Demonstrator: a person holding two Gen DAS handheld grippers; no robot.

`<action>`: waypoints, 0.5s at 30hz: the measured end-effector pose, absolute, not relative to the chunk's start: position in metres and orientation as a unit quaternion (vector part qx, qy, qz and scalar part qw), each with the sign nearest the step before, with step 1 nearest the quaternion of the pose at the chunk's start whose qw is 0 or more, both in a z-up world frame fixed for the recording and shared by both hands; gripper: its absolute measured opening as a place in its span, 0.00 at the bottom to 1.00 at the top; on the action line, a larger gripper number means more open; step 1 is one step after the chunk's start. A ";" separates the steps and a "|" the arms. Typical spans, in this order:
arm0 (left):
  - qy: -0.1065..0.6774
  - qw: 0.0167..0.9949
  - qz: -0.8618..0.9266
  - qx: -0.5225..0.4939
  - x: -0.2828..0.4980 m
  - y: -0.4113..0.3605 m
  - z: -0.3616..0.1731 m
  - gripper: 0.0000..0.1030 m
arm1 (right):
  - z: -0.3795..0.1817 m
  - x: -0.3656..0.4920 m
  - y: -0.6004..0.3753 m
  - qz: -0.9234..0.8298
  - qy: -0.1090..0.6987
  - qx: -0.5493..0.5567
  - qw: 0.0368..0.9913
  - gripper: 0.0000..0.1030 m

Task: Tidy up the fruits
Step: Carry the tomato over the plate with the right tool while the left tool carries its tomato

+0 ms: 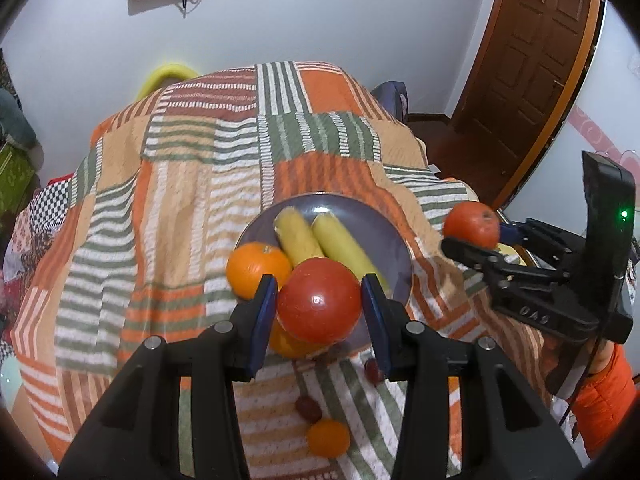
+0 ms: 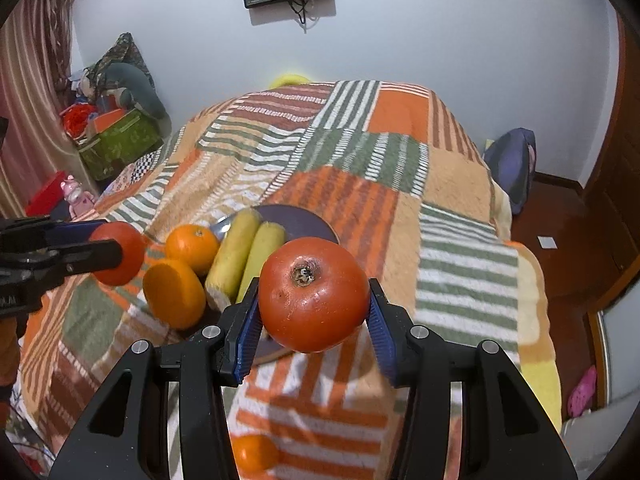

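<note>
My left gripper is shut on a red tomato just above the near rim of a purple plate. The plate holds two yellow bananas and an orange, with a second orange under the tomato. My right gripper is shut on another red tomato, held in the air right of the plate. It shows in the left wrist view too. The left gripper's tomato shows at the left of the right wrist view.
A striped patchwork blanket covers the table. A small orange and two dark red fruits lie on it near me. A wooden door stands at the right. Green boxes and clutter sit left.
</note>
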State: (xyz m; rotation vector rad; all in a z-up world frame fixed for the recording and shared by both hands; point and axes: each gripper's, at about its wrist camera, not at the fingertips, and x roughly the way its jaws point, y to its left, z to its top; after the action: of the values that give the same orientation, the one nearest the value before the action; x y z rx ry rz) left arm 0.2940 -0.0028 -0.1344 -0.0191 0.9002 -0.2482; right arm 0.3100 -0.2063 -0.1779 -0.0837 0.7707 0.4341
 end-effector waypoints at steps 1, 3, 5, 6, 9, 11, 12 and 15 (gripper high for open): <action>0.434 0.893 -0.120 -0.007 0.298 -0.005 -0.135 0.42 | -0.178 0.313 -0.204 0.211 0.372 -0.042 0.903 0.44; 0.434 0.893 -0.120 -0.004 0.306 -0.008 -0.137 0.42 | -0.179 0.320 -0.197 0.212 0.371 -0.046 0.903 0.44; 0.437 0.891 -0.121 -0.005 0.315 -0.010 -0.141 0.42 | -0.181 0.327 -0.191 0.215 0.372 -0.047 0.902 0.44; 0.439 0.890 -0.121 -0.006 0.319 -0.011 -0.143 0.42 | -0.182 0.329 -0.189 0.215 0.373 -0.048 0.901 0.44; 0.446 0.887 -0.119 -0.005 0.331 -0.012 -0.152 0.42 | -0.189 0.341 -0.182 0.217 0.381 -0.051 0.897 0.44; 0.452 0.885 -0.116 -0.004 0.338 -0.012 -0.159 0.42 | -0.194 0.348 -0.178 0.217 0.388 -0.051 0.894 0.44; 0.455 0.883 -0.115 -0.005 0.342 -0.012 -0.163 0.42 | -0.197 0.353 -0.177 0.217 0.392 -0.050 0.893 0.44; 0.461 0.881 -0.109 -0.008 0.350 -0.010 -0.171 0.42 | -0.206 0.363 -0.174 0.217 0.405 -0.045 0.887 0.44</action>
State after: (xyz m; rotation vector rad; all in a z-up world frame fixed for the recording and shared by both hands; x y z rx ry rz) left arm 0.3496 -0.0098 -0.1712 -0.0162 0.9596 -0.2264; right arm 0.3630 -0.1743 -0.2055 -0.0937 0.8430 0.4504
